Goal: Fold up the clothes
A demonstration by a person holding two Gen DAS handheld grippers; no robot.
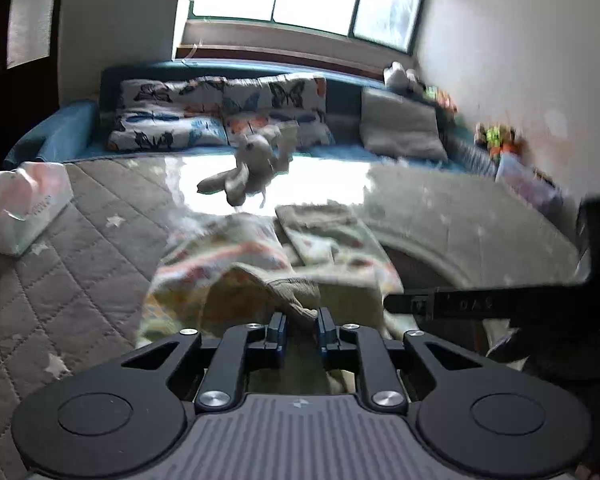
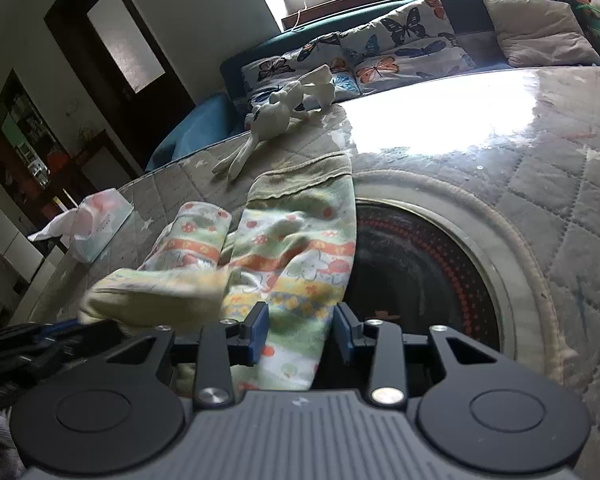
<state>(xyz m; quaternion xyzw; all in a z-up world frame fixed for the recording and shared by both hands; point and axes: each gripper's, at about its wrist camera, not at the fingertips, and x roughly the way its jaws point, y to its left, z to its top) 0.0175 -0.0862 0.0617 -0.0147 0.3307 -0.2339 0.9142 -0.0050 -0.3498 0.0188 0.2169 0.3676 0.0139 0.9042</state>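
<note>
A small green garment [image 1: 260,256] [image 2: 292,240] with orange flower stripes and olive cuffs lies crumpled on the quilted grey table cover [image 1: 80,248]. My left gripper [image 1: 302,326] is shut on an olive edge of the garment, and a pale fold rises from it. In the right wrist view the left gripper [image 2: 40,340] shows dark at the lower left. My right gripper [image 2: 302,330] stands open, its blue pads [image 2: 260,330] either side of the garment's near end. Its black finger [image 1: 440,302] reaches in from the right in the left wrist view.
A round dark opening [image 2: 420,280] with a pale rim lies right of the garment. A plush rabbit [image 2: 276,112] lies at the far edge and a tissue pack [image 2: 96,220] on the left. Behind is a blue sofa with butterfly cushions [image 1: 220,112].
</note>
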